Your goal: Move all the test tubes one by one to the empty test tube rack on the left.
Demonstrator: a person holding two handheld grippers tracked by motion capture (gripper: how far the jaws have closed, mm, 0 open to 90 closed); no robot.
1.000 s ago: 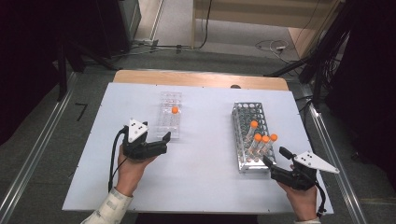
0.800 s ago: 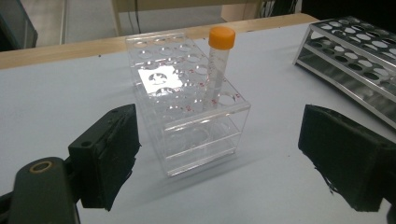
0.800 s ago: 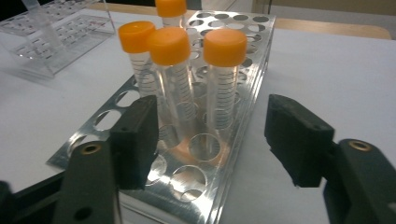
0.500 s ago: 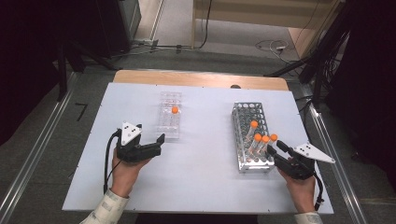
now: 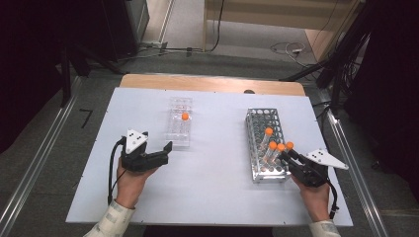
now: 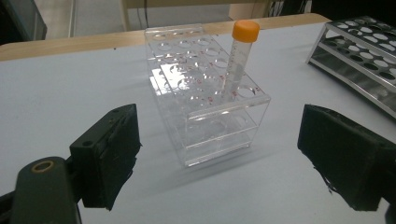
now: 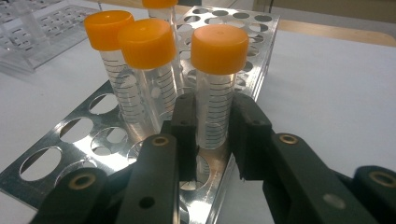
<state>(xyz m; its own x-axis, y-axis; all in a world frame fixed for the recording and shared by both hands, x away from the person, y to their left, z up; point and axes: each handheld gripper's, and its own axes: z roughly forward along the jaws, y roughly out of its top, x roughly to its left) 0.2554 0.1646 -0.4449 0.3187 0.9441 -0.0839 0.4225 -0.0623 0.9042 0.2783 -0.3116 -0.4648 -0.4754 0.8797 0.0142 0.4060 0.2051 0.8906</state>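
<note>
While clamped on the tube (image 7: 215, 93), right tongs (image 7: 212, 135) sit at the near right corner of the metal rack (image 5: 258, 129), jaws having just been closing and now pressing both sides of the clear, graduated barrel. Held tube upright in a corner hole, orange screw cap on top. Two more orange-capped tubes (image 7: 135, 74) just beside it on the left of the right gripper view, close but apart from the black jaws; a fourth tube (image 5: 267, 136) farther back in the same rack. Rack of perforated, shiny sheet metal, round holes in rows, most unfilled.

Left tongs (image 6: 219, 158) spread wide, nothing between the jaws, resting low over the surface (image 5: 217, 173) and aimed at the clear rack (image 6: 205, 98). Clear rack of transparent acrylic, box-shaped, tiered plates with round holes, one orange-capped tube (image 6: 239, 56) standing tilted in it. Gap of bare surface between left tongs and clear rack. Jaw pads matt black, blocky, with rough edges.

Surface white, flat and smooth, with a wooden strip (image 5: 212, 82) along the far edge. Beyond it, grey floor (image 5: 257, 54) with cables and dark stands.
</note>
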